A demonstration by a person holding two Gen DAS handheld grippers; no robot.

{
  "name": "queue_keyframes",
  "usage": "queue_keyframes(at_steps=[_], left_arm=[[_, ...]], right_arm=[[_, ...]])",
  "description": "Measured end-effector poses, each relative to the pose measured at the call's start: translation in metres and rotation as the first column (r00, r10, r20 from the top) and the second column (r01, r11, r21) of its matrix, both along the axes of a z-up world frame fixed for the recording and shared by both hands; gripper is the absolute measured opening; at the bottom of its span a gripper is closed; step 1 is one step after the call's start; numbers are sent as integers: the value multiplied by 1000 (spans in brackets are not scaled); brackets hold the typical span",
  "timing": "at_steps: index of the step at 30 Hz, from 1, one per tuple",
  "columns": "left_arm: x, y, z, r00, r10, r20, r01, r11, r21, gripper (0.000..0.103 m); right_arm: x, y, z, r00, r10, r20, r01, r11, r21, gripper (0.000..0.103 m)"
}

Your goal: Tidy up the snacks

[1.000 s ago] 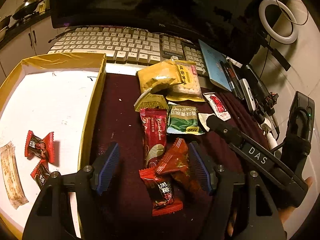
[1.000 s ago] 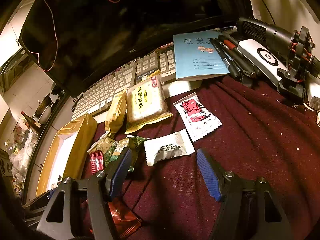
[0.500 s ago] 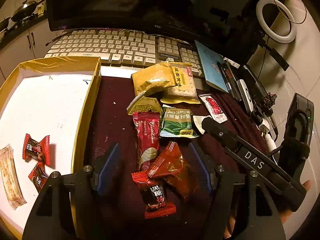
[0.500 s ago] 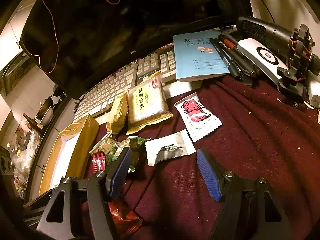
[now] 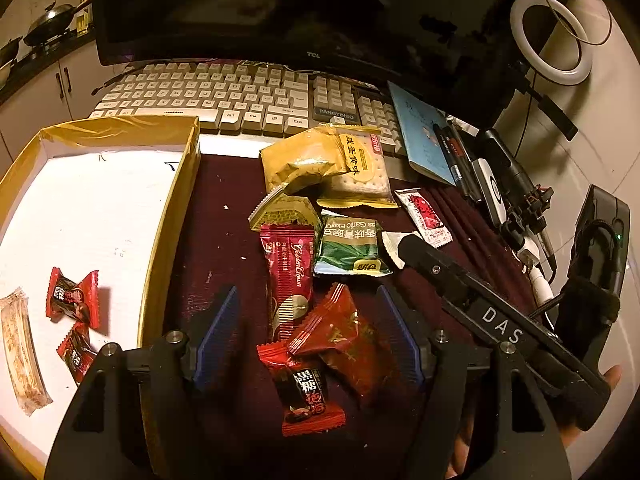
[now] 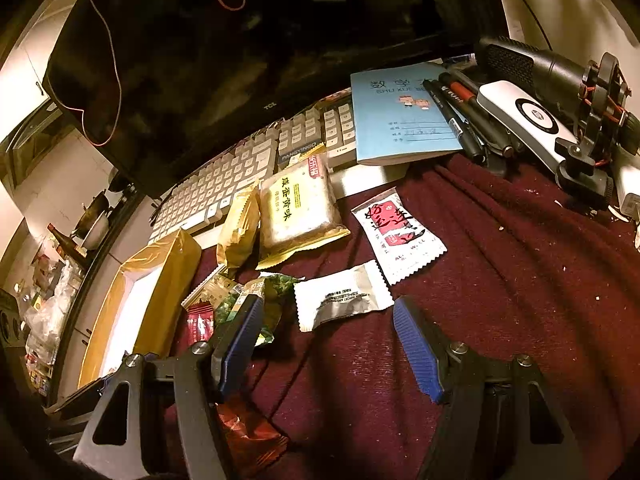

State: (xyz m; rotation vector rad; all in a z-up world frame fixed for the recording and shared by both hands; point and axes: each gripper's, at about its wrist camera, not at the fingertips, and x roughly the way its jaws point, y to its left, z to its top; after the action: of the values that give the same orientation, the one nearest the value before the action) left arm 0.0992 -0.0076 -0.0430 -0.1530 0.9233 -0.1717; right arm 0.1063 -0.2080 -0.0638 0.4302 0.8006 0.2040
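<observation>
The left gripper point(image 5: 308, 332) has crept forward, jaws wide and empty, to straddle the red candies point(image 5: 324, 356) at 6 o'clock, the gold box point(image 5: 168, 240) waiting at 9, while the right gripper point(image 6: 328, 344) hangs equally open near the white packet point(image 6: 340, 300).

Glossy crinkled foil-like snack wrappers point(image 5: 334, 328) on matt, rough maroon cloth point(image 6: 500, 300); gold-taped box point(image 5: 176, 216), white paper-like floor; ribbed blue gripper pads point(image 5: 216, 332).
</observation>
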Motion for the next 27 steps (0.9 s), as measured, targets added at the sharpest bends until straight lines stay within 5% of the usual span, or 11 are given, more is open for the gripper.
queue_keyframes(at_steps=[19,27], left_arm=[[1,-1,0,1000,9,-2,-9,1000,-3,70],[-3,24,3,1000,5,18,-2,988,-155,70]], right_arm=[[1,0,0,1000,0,2,0,1000,3,70],[0,-1,1,1000,13,-8,-13,1000,10,70]])
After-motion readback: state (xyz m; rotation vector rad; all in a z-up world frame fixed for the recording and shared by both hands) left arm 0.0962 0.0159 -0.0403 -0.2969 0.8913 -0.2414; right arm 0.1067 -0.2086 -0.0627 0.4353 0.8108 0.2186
